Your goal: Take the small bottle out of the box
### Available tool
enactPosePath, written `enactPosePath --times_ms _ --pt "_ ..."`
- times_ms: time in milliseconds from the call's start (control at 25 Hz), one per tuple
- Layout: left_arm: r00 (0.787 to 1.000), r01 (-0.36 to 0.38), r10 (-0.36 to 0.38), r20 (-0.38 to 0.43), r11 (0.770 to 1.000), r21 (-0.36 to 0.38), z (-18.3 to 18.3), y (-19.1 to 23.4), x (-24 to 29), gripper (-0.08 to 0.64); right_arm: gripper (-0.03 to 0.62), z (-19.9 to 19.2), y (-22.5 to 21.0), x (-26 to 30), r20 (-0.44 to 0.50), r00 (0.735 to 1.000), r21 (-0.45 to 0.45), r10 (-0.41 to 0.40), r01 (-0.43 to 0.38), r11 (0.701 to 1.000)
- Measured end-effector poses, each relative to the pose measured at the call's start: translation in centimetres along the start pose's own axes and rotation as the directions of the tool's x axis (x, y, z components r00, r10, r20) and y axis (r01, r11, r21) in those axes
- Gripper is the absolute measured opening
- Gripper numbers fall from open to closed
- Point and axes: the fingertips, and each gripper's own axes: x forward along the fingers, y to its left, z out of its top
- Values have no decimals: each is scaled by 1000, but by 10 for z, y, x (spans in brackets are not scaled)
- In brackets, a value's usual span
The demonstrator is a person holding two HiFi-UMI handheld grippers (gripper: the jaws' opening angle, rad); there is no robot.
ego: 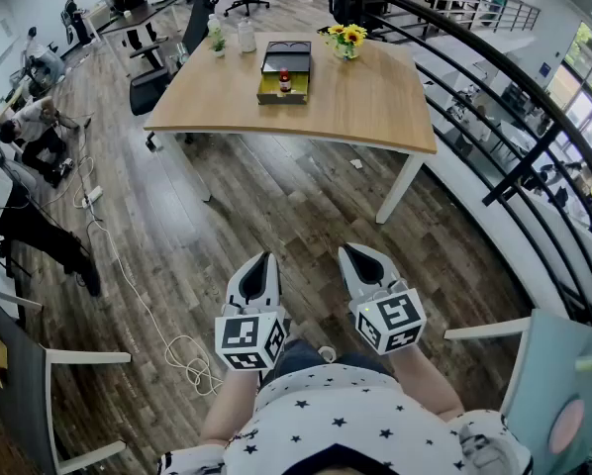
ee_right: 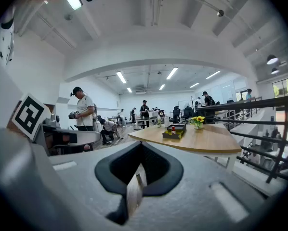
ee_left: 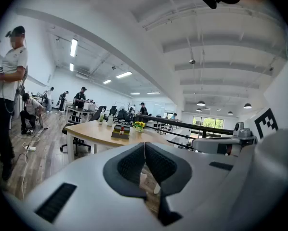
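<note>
Both pairs of jaws were pressed together with nothing between them. The left gripper (ego: 263,260) and right gripper (ego: 352,252) hung low in front of the person, over the wood floor (ego: 276,196) and well apart from the table (ego: 375,102). The small bottle (ego: 285,82) stood upright inside the open box (ego: 268,95) on that table. Nothing of the task looked done: approach, grasp and lift-out all remained.

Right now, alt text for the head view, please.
Both grippers, left gripper and right gripper, are shut and empty, held low over the wood floor, well short of the table. On the table an open box holds the small bottle, with yellow flowers beyond it.
</note>
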Motion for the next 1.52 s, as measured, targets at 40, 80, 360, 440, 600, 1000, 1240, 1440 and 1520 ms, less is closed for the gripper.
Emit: enactPosePath --times_ms 40,80,360,440,600,1000,1240,1440,1520 --pt "1000 -1 1 3 1000 -4 -2 -6 -5 3 5 0 0 -7 3 1000 -3 0 0 1000" --pt "1000 -3 3 5 1000 -8 -3 -11 -10 3 5 0 1 -14 6 1000 -5 1 -1 1000" --pt "1000 -4 4 11 1000 -5 -12 -31 -29 3 5 -3 7 -36 9 1000 -20 23 -23 1000" --pt "1000 -3 3 17 1000 -4 -12 -33 -32 3 5 -5 8 -38 9 1000 -24 25 -25 999" --pt "1000 1 -1 26 1000 0 -14 -36 -34 3 5 -9 7 -42 12 1000 -18 18 -18 1000" --pt "999 20 -20 39 1000 -10 -11 -40 -35 43 6 -9 3 -43 8 1000 -25 8 -8 1000" --pt "999 32 -32 36 999 -8 -9 -42 -29 111 42 -7 -3 -39 5 1000 -9 18 -18 1000" --pt "999 34 -34 28 999 -17 -10 -42 -25 155 114 -9 -6 -35 -9 1000 -27 24 -25 999" --pt "999 31 -31 28 999 -18 -11 -41 -25 167 140 -9 -6 -35 -8 1000 -36 23 -23 999"
